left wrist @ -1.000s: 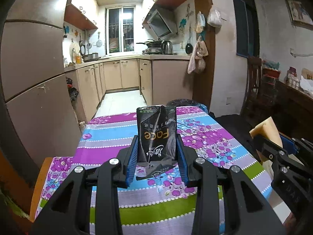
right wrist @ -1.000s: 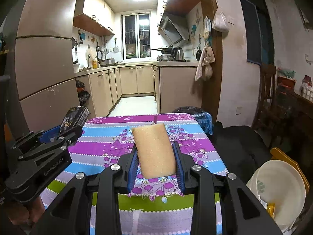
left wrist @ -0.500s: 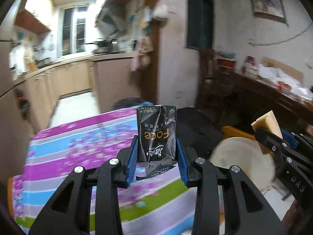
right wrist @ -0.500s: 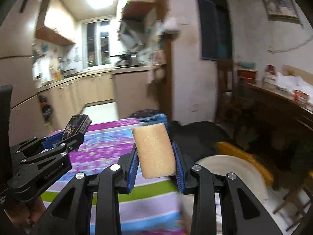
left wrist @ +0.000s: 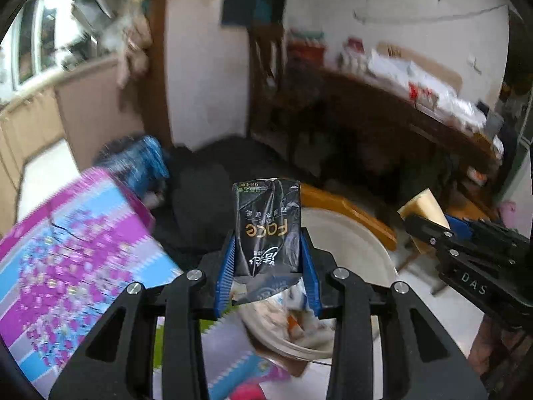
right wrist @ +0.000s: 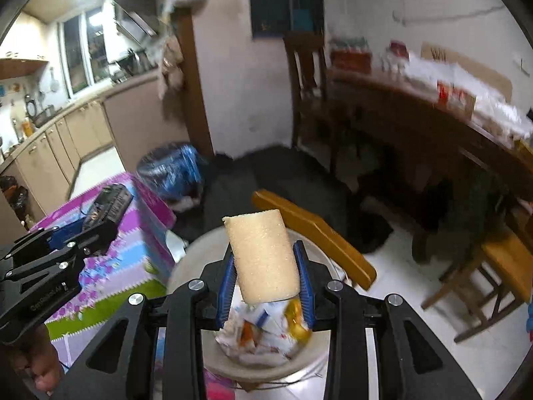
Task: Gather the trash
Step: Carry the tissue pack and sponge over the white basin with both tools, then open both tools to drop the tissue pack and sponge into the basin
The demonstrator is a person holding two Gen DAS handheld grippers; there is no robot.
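The left gripper [left wrist: 267, 268] is clamping a black tissue packet [left wrist: 267, 228], and the right gripper [right wrist: 265, 275] is squeezing a yellow sponge [right wrist: 263, 255]. Both are hanging over the white trash bin [right wrist: 200, 256] beside the floral-clothed table [left wrist: 66, 250].
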